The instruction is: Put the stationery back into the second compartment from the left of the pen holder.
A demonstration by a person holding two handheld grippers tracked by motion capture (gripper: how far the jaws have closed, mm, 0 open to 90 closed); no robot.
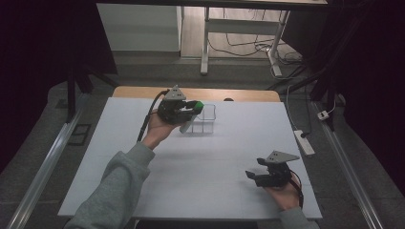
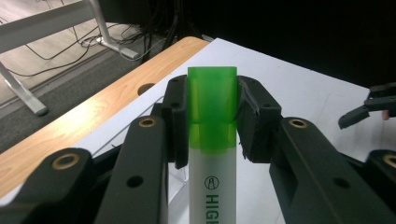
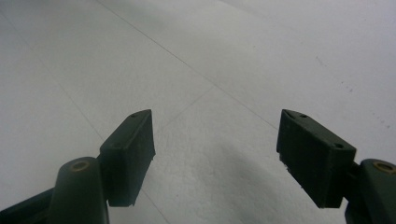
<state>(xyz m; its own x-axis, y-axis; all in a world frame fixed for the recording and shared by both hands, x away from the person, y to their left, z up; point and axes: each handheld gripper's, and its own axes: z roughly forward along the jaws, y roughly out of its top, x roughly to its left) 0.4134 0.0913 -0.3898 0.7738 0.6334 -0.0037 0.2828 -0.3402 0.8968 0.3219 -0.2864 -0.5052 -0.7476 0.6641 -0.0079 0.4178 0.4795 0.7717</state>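
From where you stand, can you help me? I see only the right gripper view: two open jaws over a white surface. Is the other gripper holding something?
Observer: Yes. The left gripper is shut on a highlighter, clamped at its green cap.
Operator: Where is it on the table?
Observer: At the far side, beside a clear compartment organizer, in the high view.
Operator: And where is my gripper from there?
Observer: The right gripper sits near the table's near right corner, well apart from the organizer.
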